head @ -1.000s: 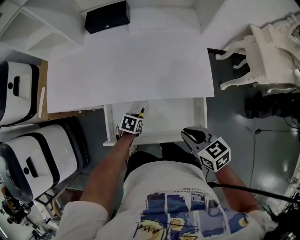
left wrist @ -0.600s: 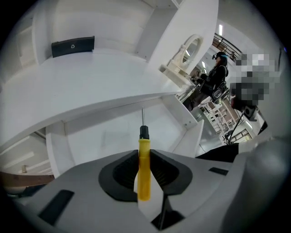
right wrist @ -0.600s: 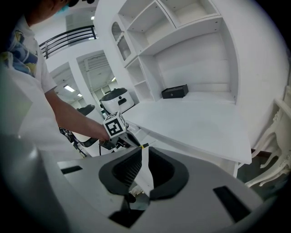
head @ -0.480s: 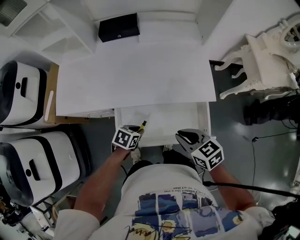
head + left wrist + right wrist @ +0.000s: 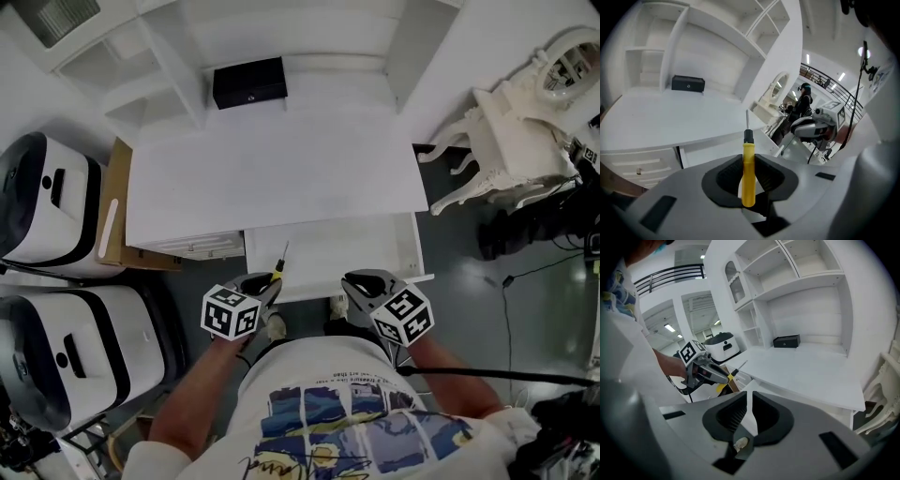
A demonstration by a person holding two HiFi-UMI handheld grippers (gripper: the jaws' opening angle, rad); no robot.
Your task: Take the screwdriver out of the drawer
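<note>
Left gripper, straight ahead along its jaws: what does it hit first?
Likely the desk top at its front edge, tip first: the left gripper holds the screwdriver aimed across the open drawer at that edge. Depth is unclear; it may skim just above the top.

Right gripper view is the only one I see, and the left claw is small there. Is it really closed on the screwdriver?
Observer: Yes. The left gripper view shows the left claw shut on the screwdriver, gripping its yellow handle; the shaft points forward.
Operator: And the drawer, is it open?
Observer: Yes. The head view shows the drawer pulled out below the desk top, with the screwdriver's tip over its left part.
</note>
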